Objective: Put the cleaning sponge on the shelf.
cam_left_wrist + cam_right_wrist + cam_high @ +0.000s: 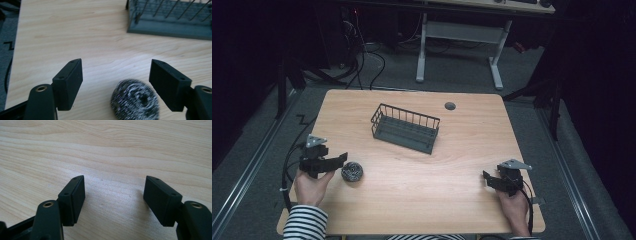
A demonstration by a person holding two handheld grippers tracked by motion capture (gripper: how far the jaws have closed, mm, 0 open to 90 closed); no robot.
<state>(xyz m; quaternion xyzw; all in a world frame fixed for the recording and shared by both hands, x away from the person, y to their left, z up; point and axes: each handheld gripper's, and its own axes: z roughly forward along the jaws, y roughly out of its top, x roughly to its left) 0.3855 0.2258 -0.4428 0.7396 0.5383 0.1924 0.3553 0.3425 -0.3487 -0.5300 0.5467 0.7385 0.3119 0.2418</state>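
The left gripper (343, 159), jaws spread and empty, should centre over the round steel-wire scouring pad (352, 171) on the pale wooden table (422, 195), left of the dark wire basket (405, 128), before squeezing, while the right gripper (485, 179) rests open, empty.

A lab: dark curtained walls, floor rails (247, 170), loose cables (362, 60) at upper left, and a second desk (462, 30) behind the bench (422, 200).

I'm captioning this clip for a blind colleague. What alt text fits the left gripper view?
A steel wool scourer lies on a pale wooden table between the open jaws of the left gripper, nearer the right-hand one, with neither pad seen pressing it. A dark wire basket stands at the upper right.
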